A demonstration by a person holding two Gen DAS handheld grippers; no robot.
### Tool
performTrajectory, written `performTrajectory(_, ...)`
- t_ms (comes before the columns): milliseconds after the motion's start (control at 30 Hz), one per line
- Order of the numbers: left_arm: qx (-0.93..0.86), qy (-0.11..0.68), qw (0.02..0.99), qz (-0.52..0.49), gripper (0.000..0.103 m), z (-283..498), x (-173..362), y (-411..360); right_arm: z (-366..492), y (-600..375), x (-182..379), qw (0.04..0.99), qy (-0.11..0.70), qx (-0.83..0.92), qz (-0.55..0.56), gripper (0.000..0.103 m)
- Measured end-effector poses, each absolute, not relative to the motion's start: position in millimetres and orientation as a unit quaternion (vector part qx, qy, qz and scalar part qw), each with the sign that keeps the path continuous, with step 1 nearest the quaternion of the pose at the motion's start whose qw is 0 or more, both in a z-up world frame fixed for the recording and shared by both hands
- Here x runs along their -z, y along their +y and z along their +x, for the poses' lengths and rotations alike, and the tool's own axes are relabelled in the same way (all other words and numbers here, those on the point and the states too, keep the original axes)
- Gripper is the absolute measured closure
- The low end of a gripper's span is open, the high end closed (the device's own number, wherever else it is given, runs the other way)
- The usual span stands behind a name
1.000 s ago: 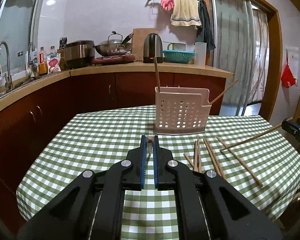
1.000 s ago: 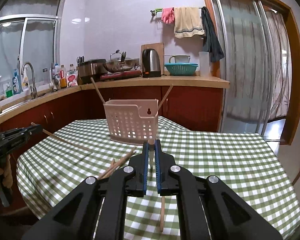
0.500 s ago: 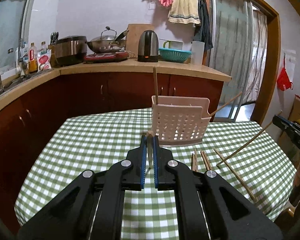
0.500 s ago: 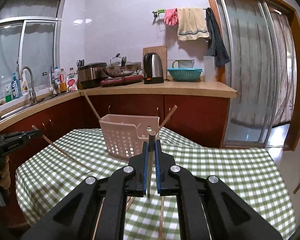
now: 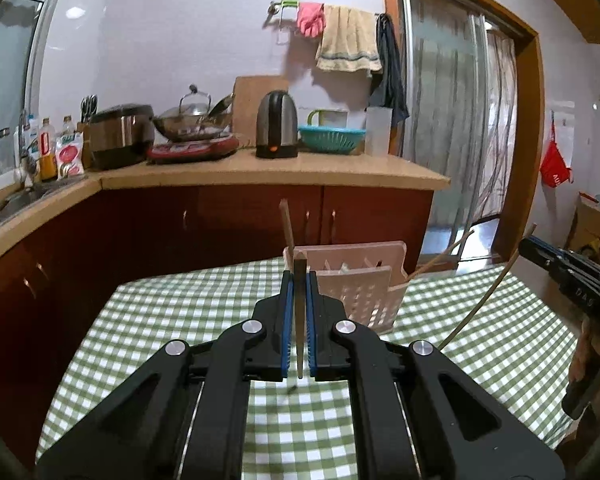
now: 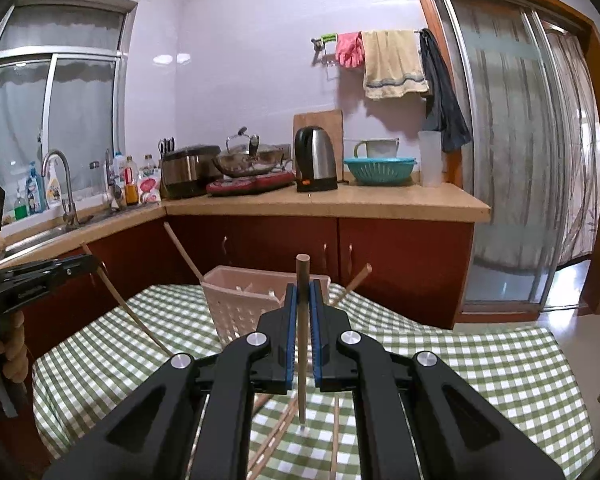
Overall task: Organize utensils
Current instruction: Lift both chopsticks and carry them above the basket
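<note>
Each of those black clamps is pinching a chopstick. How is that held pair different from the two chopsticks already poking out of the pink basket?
The held chopsticks, in the left gripper and the right gripper, stand nearly upright in the air; the ones in the pink basket lean outward to opposite sides. The held pair is clamped between blue pads; the basket pair rests loose against the rim. All four look like plain wood.

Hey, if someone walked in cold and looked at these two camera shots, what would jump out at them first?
Probably the black left gripper and right gripper, each shut on a wooden chopstick held upright, low in each view. Just beyond stands the pink perforated utensil basket on the green checked tablecloth, two chopsticks already leaning out of it. More loose chopsticks lie on the cloth below the right gripper.
</note>
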State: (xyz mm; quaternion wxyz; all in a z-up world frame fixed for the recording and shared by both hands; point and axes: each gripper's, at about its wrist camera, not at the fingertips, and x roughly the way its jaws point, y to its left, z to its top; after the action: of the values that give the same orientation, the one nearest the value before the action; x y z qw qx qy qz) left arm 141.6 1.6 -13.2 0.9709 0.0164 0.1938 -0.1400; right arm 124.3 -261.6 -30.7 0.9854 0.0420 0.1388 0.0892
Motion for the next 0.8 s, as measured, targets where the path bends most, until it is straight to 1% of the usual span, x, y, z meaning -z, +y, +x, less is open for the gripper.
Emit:
performTrajectory(267, 0.175, 0.159, 0.972, -0.012, 0.097, 154, -32, -4, 133, -260, -13, 0.990, 0.084, -0.110, 0.040, 0.096)
performTrajectory(467, 0.174, 0.113, 0.978, -0.011, 0.097, 170, -68, -11, 149, -258, -40, 0.991, 0.048, -0.116, 0.037, 0.096)
performTrajectory(667, 0.159, 0.090, 0.983, -0.003, 0.097, 196, -80, -20, 181, -258, -47, 0.992, 0.039, -0.115, 0.042, 0.096)
performTrajectory(800, 0.148, 0.104, 0.983, 0.001, 0.097, 217, -66, -27, 204, -254, -34, 0.991, 0.060, -0.113, 0.042, 0.096)
